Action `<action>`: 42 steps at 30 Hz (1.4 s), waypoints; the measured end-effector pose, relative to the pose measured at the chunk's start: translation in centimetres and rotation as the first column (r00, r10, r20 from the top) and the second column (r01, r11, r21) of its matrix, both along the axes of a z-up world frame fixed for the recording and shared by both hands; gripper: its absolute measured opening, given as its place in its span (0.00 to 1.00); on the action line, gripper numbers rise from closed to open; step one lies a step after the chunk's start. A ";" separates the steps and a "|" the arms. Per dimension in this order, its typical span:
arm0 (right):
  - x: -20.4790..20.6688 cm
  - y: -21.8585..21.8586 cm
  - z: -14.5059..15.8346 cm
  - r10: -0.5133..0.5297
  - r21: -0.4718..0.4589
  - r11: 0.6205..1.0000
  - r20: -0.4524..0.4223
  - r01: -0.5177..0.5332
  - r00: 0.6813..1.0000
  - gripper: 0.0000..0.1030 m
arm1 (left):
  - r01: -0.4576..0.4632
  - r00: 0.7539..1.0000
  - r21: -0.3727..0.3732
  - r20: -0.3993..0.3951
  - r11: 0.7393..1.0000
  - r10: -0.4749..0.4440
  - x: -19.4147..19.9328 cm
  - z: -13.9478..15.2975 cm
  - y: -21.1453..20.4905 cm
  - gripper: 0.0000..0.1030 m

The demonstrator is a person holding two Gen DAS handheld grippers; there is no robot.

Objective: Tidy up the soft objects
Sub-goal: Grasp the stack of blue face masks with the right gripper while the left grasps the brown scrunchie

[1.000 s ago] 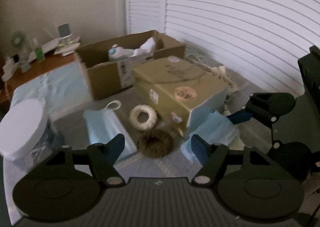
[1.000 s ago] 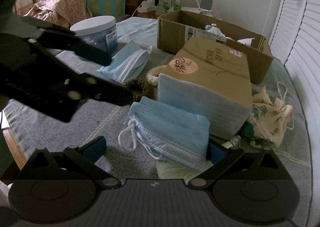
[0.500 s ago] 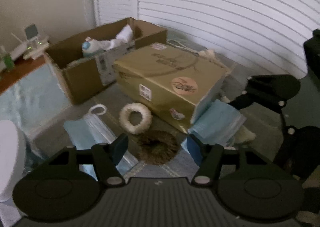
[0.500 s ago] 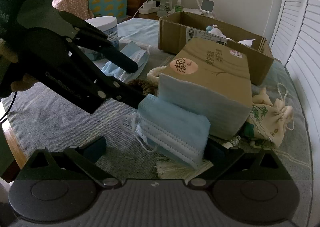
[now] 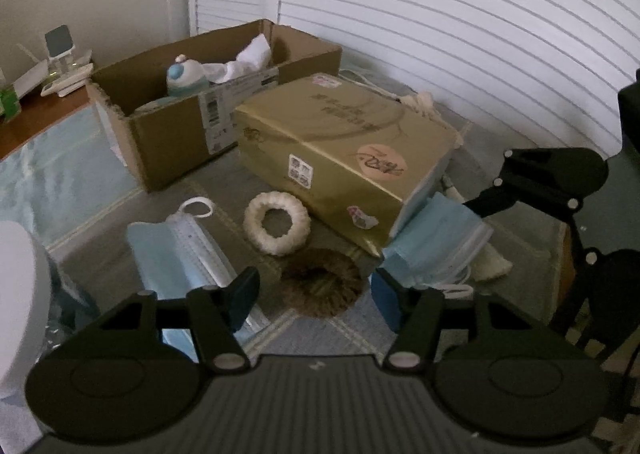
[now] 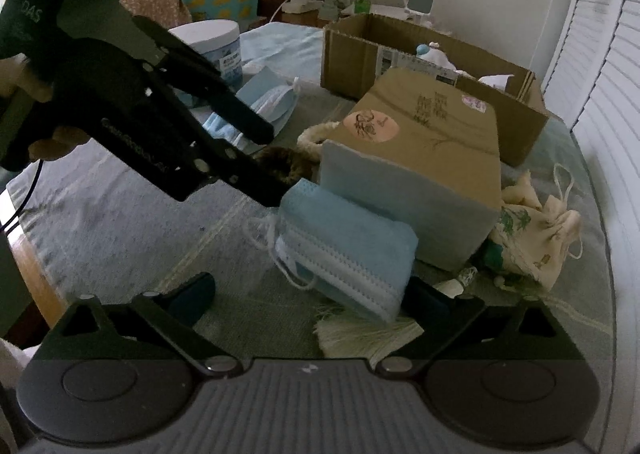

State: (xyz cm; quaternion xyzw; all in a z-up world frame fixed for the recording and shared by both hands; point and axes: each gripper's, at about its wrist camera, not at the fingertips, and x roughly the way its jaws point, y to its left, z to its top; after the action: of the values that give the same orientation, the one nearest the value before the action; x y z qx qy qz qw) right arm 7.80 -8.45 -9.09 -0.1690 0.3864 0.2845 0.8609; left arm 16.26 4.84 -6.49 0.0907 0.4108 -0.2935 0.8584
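My left gripper [image 5: 316, 296] is open, its fingers on either side of a brown fuzzy scrunchie [image 5: 322, 286] on the grey cloth. A white scrunchie [image 5: 277, 223] lies just beyond it. A stack of blue face masks [image 5: 438, 244] leans on the gold tissue pack [image 5: 344, 146]; it also shows in the right wrist view [image 6: 348, 250]. My right gripper [image 6: 310, 294] is open, wide around that mask stack. The left gripper [image 6: 260, 158] crosses the right wrist view, its lower finger touching the stack's left end. A second mask stack [image 5: 176, 250] lies at left.
An open cardboard box [image 5: 180, 122] with a small plush and white cloth stands behind. A printed drawstring pouch [image 6: 536, 238] lies right of the tissue pack. A white-lidded jar [image 6: 212, 42] stands at far left. A white fringed item [image 6: 368, 336] lies under the masks. Louvred doors close off the right.
My left gripper has moved forward and right, bringing the brown scrunchie between its fingers. The near mask stack has been pushed up against the tissue pack.
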 end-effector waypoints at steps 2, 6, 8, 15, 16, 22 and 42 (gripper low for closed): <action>0.3 0.1 0.1 -0.009 0.005 1.000 0.004 0.009 1.000 0.94 | -0.005 1.000 -0.008 0.008 1.000 0.005 -0.1 0.4 0.1 0.58; 0.8 0.6 0.2 -0.020 0.014 1.000 0.008 0.020 1.000 0.84 | -0.001 1.000 0.000 0.024 1.000 0.001 -0.6 0.8 0.1 0.58; 0.9 0.7 0.2 -0.041 0.009 0.999 0.013 0.041 0.999 0.74 | 0.000 1.000 0.006 0.025 1.000 0.000 -0.6 0.8 0.0 0.58; 0.7 -0.3 0.8 -0.063 0.006 0.998 -0.005 0.063 0.998 0.56 | 0.029 0.999 0.022 0.039 0.999 -0.030 -0.5 0.7 -1.0 0.58; 0.5 -0.5 0.9 -0.061 0.004 0.998 -0.004 0.061 0.998 0.56 | 0.034 0.999 0.027 0.037 0.999 -0.035 -0.4 0.6 -1.2 0.58; 0.0 -1.2 0.9 -0.066 0.010 0.998 -0.011 0.067 0.998 0.56 | 0.021 1.000 0.065 0.009 0.998 -0.022 0.1 -0.8 -1.5 0.44; -0.6 -2.5 3.3 -0.080 0.089 0.993 -0.004 0.080 0.997 0.56 | -0.003 0.998 0.070 0.066 0.998 -0.001 -2.4 1.9 -1.3 0.36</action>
State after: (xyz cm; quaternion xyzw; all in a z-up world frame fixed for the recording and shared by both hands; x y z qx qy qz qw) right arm 7.16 -10.92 -5.76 -0.1147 0.3797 0.2666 0.8784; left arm 13.82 3.56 -4.62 0.1301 0.3924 -0.2754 0.8679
